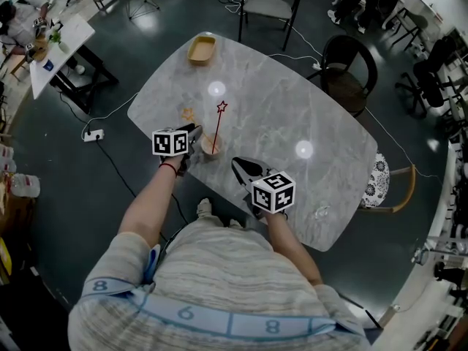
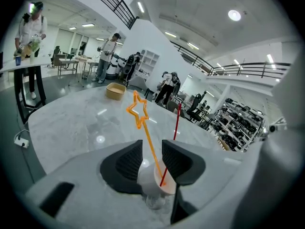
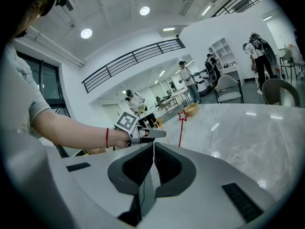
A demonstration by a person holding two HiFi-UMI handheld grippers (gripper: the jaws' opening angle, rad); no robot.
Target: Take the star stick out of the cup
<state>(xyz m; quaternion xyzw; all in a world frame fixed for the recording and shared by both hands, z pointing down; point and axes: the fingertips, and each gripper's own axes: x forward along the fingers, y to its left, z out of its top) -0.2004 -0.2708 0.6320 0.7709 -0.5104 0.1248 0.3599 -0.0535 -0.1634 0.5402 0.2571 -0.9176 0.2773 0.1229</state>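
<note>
Star stick removal is not yet begun: a red star stick [image 1: 218,130] and an orange star stick [image 2: 148,138] both stand in the cup [image 1: 210,149], which sits close to the near edge of the table [image 1: 292,108]. The left gripper [image 1: 196,141] pinches the cup from its left, pads pressed on its wall, steadying it. The right gripper [image 1: 238,164] hangs just right of the cup, jaws pressed together, empty, touching neither stick. By my judgement everything is left to do: spread those jaws, take a stem, lift it clear of the rim.
</note>
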